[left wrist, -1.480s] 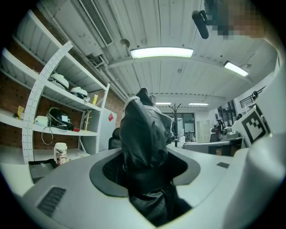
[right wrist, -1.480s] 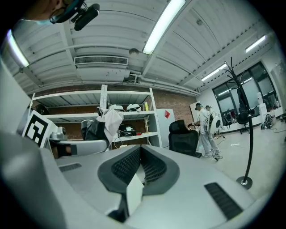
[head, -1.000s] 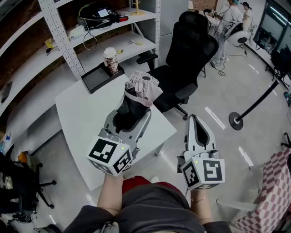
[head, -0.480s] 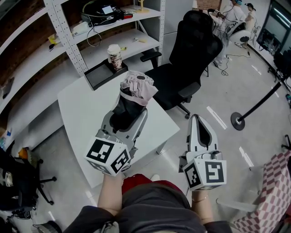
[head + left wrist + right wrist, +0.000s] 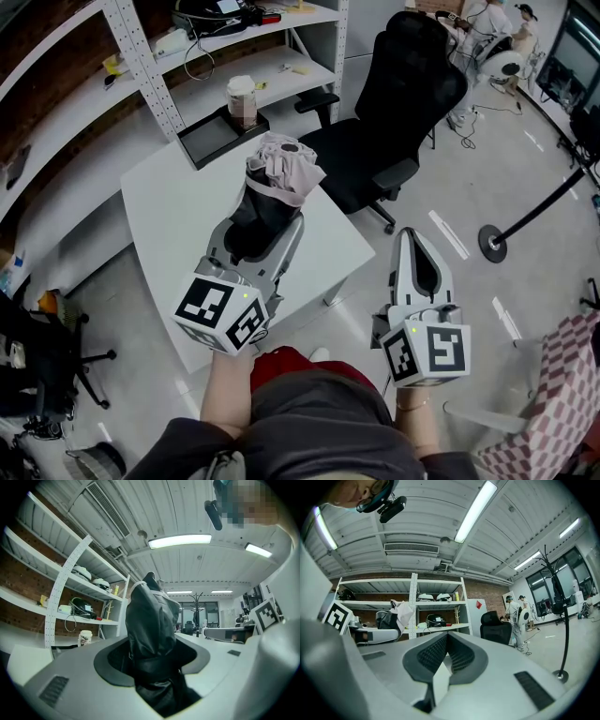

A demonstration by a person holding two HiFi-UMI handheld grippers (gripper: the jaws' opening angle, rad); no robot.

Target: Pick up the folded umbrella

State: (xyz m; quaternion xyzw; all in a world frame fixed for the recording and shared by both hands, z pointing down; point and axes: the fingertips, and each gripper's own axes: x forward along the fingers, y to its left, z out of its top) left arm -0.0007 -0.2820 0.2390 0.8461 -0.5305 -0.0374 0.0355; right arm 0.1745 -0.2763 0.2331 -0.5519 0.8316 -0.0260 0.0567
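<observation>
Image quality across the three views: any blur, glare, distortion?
Head view: evenly lit, sharp, shelf rack bends toward the frame edge. Left gripper view: heavy fisheye, black corners, ceiling light blown out, folded umbrella dark with little detail. Right gripper view: same fisheye, ceiling tube glares, near fingers slightly soft.

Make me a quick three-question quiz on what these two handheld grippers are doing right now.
1. What is clamped in the left gripper?
A. a water bottle
B. a folded umbrella
C. a flashlight
2. True or false: the right gripper also holds an object.
3. Fill in: the office chair beside the white table is coloured ___.

Key: 1 B. 2 False; its jaws are together with nothing between them. 3 black.
</observation>
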